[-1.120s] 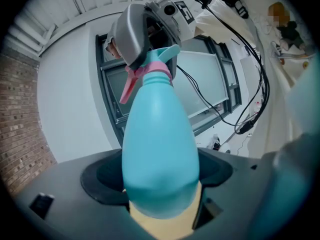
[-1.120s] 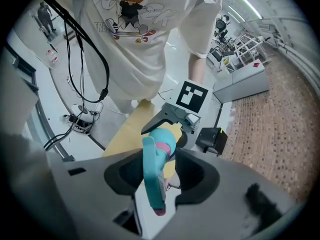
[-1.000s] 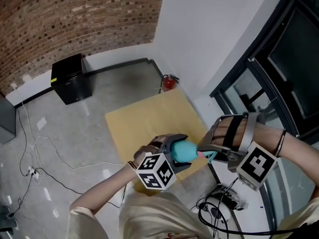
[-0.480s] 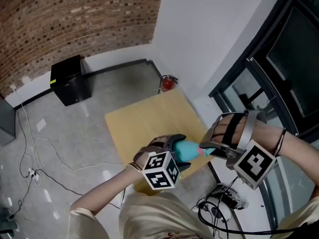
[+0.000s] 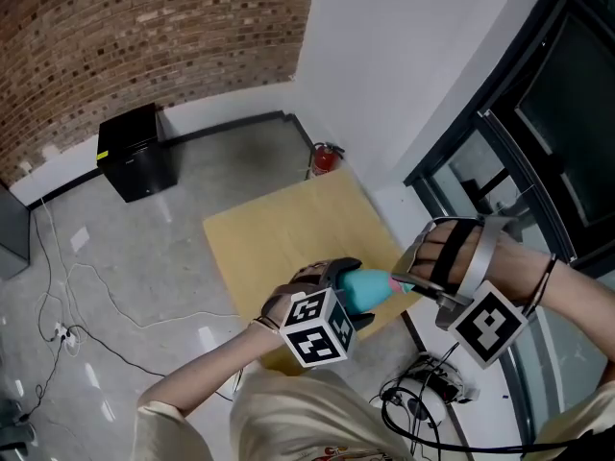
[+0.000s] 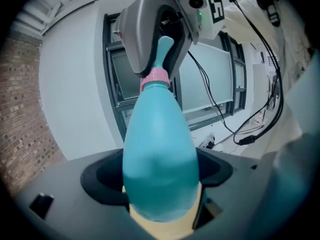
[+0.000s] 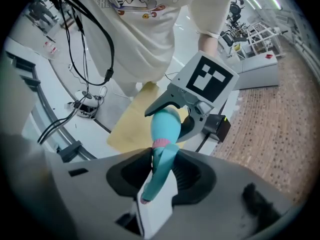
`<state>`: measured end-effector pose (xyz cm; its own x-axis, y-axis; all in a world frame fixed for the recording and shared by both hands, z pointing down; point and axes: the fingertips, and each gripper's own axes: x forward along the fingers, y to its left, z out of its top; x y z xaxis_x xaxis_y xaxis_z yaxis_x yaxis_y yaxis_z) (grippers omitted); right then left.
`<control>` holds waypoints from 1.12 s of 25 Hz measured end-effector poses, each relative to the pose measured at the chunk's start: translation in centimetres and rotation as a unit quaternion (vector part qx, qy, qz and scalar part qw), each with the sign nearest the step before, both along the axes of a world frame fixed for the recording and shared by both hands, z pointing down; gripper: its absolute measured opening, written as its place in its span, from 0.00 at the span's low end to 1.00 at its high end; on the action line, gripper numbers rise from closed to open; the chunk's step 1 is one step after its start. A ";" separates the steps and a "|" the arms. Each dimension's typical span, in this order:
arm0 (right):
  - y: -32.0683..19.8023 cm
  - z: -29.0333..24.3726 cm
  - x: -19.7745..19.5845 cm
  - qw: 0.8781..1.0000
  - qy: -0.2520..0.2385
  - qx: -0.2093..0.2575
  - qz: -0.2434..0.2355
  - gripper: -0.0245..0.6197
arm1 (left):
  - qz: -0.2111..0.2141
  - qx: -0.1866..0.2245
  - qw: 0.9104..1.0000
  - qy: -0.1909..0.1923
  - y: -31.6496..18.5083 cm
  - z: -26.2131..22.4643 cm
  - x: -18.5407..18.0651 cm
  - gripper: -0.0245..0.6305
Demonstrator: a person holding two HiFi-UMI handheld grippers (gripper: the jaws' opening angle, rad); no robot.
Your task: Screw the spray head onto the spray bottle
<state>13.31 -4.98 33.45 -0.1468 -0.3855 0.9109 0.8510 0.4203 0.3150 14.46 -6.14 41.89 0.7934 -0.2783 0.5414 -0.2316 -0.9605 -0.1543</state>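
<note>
A teal spray bottle point(image 5: 363, 288) is held off the table, and my left gripper point(image 5: 344, 296) is shut on its body. In the left gripper view the bottle point(image 6: 160, 154) points away from my left gripper point(image 6: 162, 206), narrowing to a pink collar point(image 6: 155, 79). The teal spray head point(image 7: 161, 169) sits on the bottle's neck at the pink collar point(image 7: 161, 143). My right gripper point(image 7: 157, 186) has just been closing and is shut on the spray head. In the head view my right gripper point(image 5: 415, 284) meets the bottle's top from the right.
A light wooden table point(image 5: 279, 233) lies below both grippers. A black box point(image 5: 136, 152) and a red fire extinguisher point(image 5: 325, 159) stand by the far wall. Cables point(image 5: 423, 392) lie on the floor at the right, next to dark window frames point(image 5: 500, 161).
My left gripper has rolled a little, and its marker cube has shifted right. The right gripper has tilted and dropped slightly over the bottle's top. The bottle stays in place.
</note>
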 end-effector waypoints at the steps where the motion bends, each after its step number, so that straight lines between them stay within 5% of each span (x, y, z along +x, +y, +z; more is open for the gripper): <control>1: 0.0 0.0 0.1 1.000 0.001 0.001 -0.001 0.23 | 0.000 -0.001 1.000 0.000 -0.1 -0.1 0.1 0.67; 5: -0.3 0.3 0.8 1.000 0.010 0.003 0.006 0.23 | -0.010 0.021 1.000 -0.007 -0.7 -0.3 0.6 0.67; 11: -0.6 0.4 1.5 0.994 0.010 -0.047 0.100 0.23 | -0.038 0.063 0.997 0.006 -1.2 -0.6 0.3 0.67; 14: -0.8 0.3 1.5 0.984 -0.010 -0.075 0.164 0.23 | -0.057 0.080 0.995 0.012 -1.4 -0.7 0.2 0.67; 17: -1.0 0.3 1.5 0.959 -0.031 -0.115 0.255 0.23 | -0.081 0.105 0.991 0.009 -1.9 -0.9 0.0 0.67; 19: -1.2 0.3 1.5 0.932 -0.044 -0.142 0.330 0.23 | -0.096 0.122 0.988 0.004 -2.2 -1.0 -0.2 0.67; 21: -1.3 0.3 1.5 0.891 -0.061 -0.174 0.414 0.23 | -0.112 0.137 0.984 -0.001 -2.4 -1.0 -0.3 0.67; 28: -1.1 0.6 1.4 0.695 -0.136 -0.306 0.636 0.23 | -0.174 0.191 0.966 -0.003 -2.9 -0.8 -0.6 0.67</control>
<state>14.67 -6.03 34.02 -0.2401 0.0872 0.9668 -0.3884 0.9041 -0.1780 13.83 -9.04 41.09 0.6133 -0.7071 0.3520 -0.5272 -0.6983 -0.4842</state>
